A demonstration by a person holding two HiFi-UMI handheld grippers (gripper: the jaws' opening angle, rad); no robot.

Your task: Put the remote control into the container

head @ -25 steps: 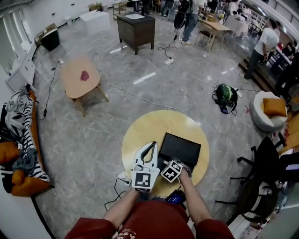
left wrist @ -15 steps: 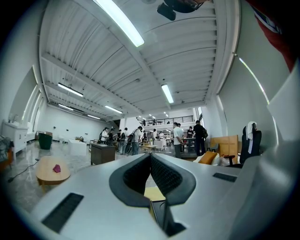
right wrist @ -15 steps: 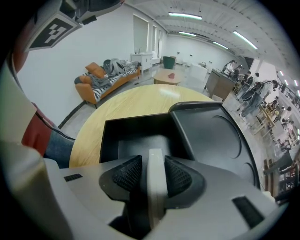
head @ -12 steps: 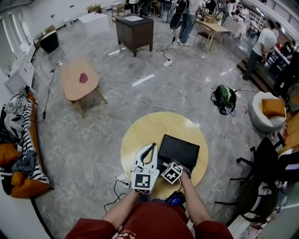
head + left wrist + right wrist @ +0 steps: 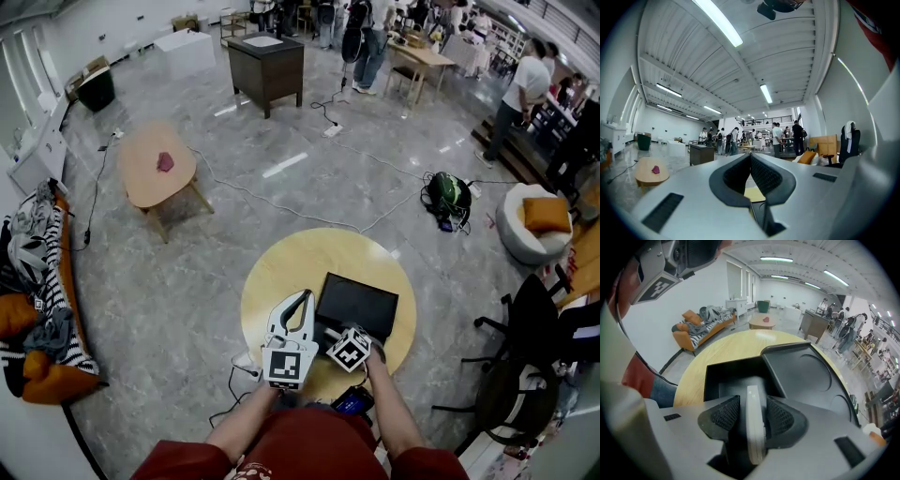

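Note:
A black container (image 5: 356, 307) lies on the round wooden table (image 5: 281, 272). In the right gripper view its open compartment (image 5: 723, 375) lies just ahead of the jaws. My right gripper (image 5: 753, 414) points steeply down over it at the container's near edge (image 5: 330, 330). A pale grey remote control (image 5: 754, 427) stands on edge between its pads. The jaws have just been opening, and a dark gap shows beside the remote. My left gripper (image 5: 302, 296) lies level on the table left of the container, and its pads (image 5: 761, 173) meet at the tip with nothing between them.
A small oval wooden table (image 5: 155, 169) with a red thing on it stands far left. A dark cabinet (image 5: 267, 66) and several people are at the back. A sofa (image 5: 37, 281) lines the left wall and an office chair (image 5: 525, 356) stands right. Cables run across the floor.
The right gripper's marker cube has shifted slightly to the right. The left gripper has stayed where it was.

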